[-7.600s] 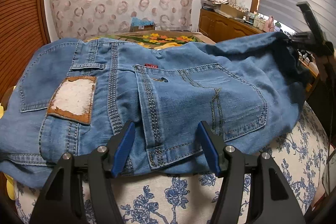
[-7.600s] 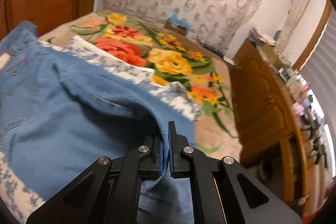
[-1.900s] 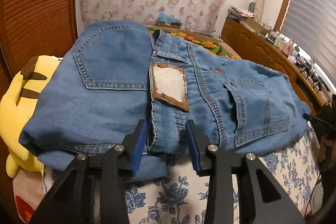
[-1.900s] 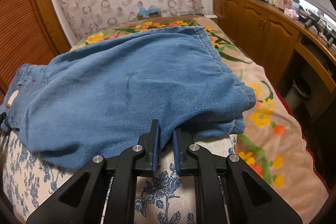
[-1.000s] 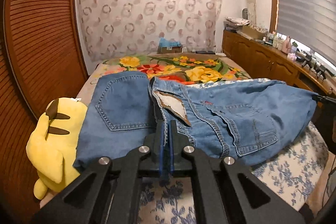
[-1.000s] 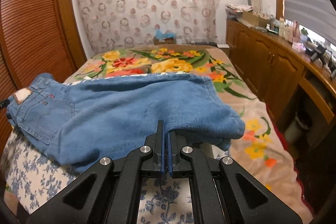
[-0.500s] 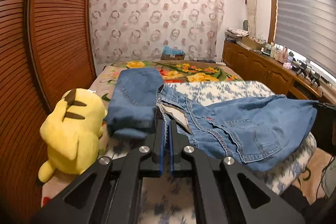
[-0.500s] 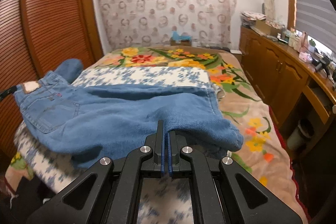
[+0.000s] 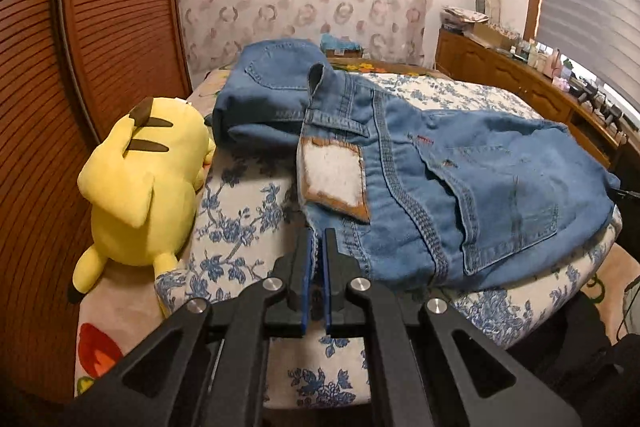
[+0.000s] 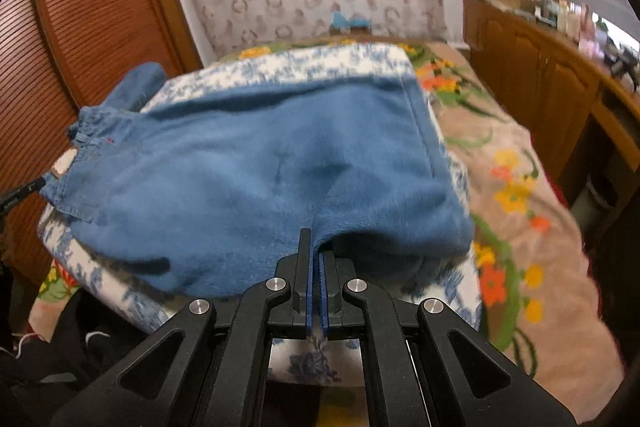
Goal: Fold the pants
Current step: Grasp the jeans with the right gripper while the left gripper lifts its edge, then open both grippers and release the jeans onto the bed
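The blue jeans (image 9: 460,167) lie folded on the blue-flowered white sheet (image 9: 248,211), with the white and brown waistband patch (image 9: 334,173) facing up. My left gripper (image 9: 316,247) is shut on the waistband edge just below the patch. One part of the jeans (image 9: 272,95) is bunched at the far side. In the right wrist view the jeans (image 10: 260,171) show as a plain blue folded panel. My right gripper (image 10: 316,251) is shut on its near folded edge.
A yellow plush toy (image 9: 144,179) lies left of the jeans against the wooden slatted door (image 9: 80,47). A floral blanket (image 10: 520,211) covers the bed at the right. A wooden cabinet (image 10: 552,75) with clutter runs along the right wall.
Both grippers closed on the near edge of the jeans about a second ago. The jeans have been pulled toward me since; the far part has bunched up by the plush toy.
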